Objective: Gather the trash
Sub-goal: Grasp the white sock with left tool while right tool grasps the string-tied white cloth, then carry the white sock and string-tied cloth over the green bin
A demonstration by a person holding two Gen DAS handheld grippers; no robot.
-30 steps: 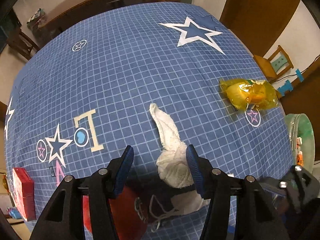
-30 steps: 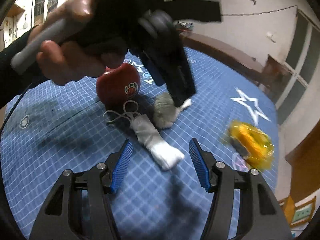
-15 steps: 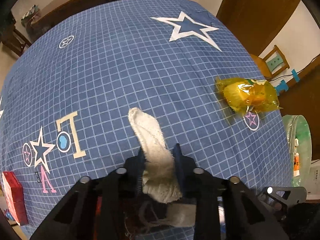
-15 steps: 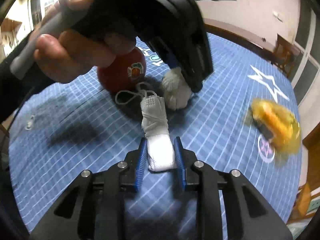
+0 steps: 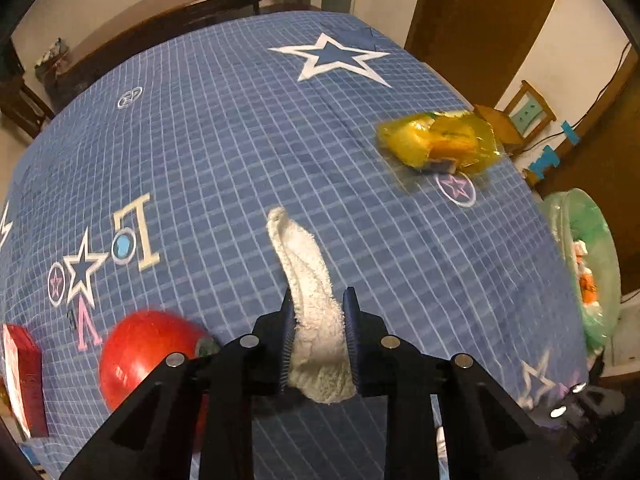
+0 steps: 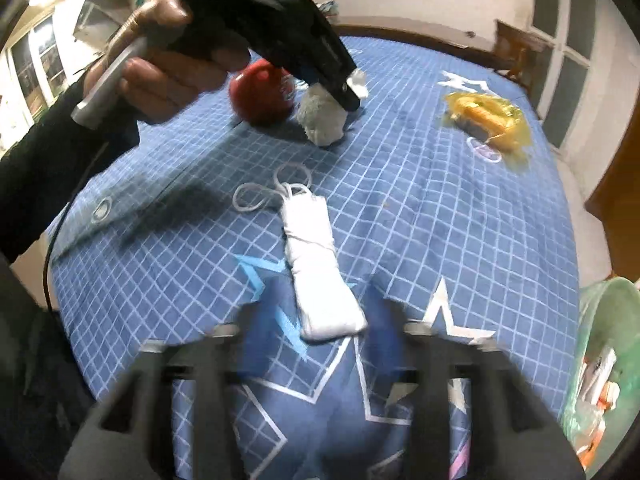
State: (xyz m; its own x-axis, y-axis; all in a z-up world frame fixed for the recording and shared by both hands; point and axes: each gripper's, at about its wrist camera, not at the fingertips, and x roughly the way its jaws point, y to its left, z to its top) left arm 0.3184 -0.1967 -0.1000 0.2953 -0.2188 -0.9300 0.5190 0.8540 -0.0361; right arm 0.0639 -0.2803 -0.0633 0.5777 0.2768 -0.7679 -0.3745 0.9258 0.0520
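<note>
My left gripper (image 5: 318,312) is shut on a white terry cloth wad (image 5: 306,268) whose free end sticks out ahead over the blue checked tablecloth. The right wrist view shows that gripper (image 6: 352,94), in a person's hand (image 6: 168,76), with the cloth (image 6: 324,122) bunched under its tips. A folded white face mask (image 6: 316,276) with looped straps lies flat on the tablecloth. Its near end sits between the blurred fingers of my right gripper (image 6: 320,320), whose jaws are opening; the pads are off it. A yellow plastic wrapper (image 5: 440,144) (image 6: 486,120) lies further right.
A red ball (image 5: 148,356) (image 6: 260,92) rests beside the cloth. A bin lined with a green bag (image 5: 588,264) (image 6: 600,380) holding scraps stands past the table's right edge. A red box (image 5: 20,376) sits at the left edge. Chairs and a door stand beyond.
My left gripper shut on the cloth and shifted it away from the ball. My right gripper shut on the mask, dragged it away from the ball, and now its jaws have come apart.
</note>
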